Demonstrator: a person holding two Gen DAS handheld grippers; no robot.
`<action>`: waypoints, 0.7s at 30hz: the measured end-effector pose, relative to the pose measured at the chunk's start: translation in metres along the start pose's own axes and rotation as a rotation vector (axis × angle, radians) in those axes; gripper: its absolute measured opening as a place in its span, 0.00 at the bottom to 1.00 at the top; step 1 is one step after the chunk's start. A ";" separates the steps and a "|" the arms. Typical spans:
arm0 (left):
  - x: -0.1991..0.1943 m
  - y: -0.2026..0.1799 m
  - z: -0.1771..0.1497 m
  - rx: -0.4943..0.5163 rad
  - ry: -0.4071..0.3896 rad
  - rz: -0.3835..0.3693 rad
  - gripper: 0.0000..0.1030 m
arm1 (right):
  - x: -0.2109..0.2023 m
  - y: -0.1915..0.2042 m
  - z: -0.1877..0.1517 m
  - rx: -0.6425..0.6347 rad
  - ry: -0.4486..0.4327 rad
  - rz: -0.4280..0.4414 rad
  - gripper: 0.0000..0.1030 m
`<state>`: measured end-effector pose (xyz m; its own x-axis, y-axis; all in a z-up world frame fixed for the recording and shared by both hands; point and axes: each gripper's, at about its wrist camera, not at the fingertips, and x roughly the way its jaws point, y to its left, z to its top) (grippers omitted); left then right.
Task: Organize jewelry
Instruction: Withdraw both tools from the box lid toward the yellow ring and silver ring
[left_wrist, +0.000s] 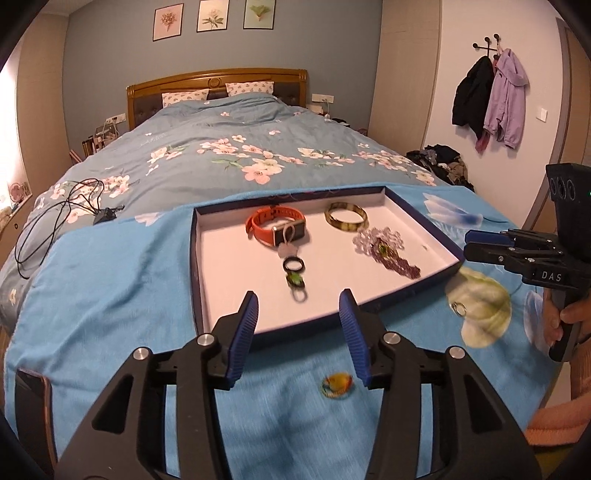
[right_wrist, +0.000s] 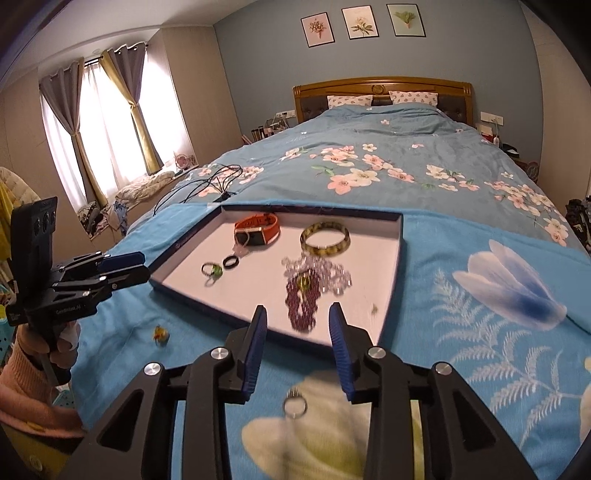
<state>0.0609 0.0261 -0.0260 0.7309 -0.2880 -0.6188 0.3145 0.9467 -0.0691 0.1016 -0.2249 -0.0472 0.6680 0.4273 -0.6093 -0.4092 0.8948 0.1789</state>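
A shallow white tray with a dark blue rim (left_wrist: 195, 266) lies on a blue cloth at the foot of the bed. In it are an orange watch (left_wrist: 275, 225), a mottled bangle (left_wrist: 346, 218), a purple bead necklace (left_wrist: 384, 251), a black ring (left_wrist: 293, 264) and a green ring (left_wrist: 295, 282). My left gripper (left_wrist: 299, 306) is open above the tray's near edge, holding nothing. A yellow ring (left_wrist: 338, 384) lies on the cloth below it. My right gripper (right_wrist: 298, 321) is open and holds nothing. A silver ring (right_wrist: 294, 404) rests on the cloth under its fingers.
A floral quilt (left_wrist: 221, 155) covers the bed beyond the tray. Black cables (left_wrist: 66, 206) lie on it at the left. A dark phone-like object (left_wrist: 33, 402) sits at the cloth's left edge. A person's hands in pink sleeves (right_wrist: 33, 365) hold the grippers.
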 end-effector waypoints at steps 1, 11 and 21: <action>-0.001 0.000 -0.002 -0.001 0.003 -0.003 0.44 | -0.002 0.000 -0.004 -0.002 0.006 -0.009 0.35; -0.003 -0.005 -0.024 -0.018 0.042 -0.017 0.47 | 0.005 0.002 -0.036 0.015 0.095 -0.015 0.37; 0.000 -0.015 -0.032 -0.013 0.065 0.006 0.48 | 0.006 0.005 -0.042 0.033 0.093 -0.009 0.38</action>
<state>0.0369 0.0163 -0.0502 0.6915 -0.2723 -0.6691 0.3020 0.9504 -0.0746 0.0778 -0.2237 -0.0826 0.6102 0.4063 -0.6801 -0.3814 0.9031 0.1973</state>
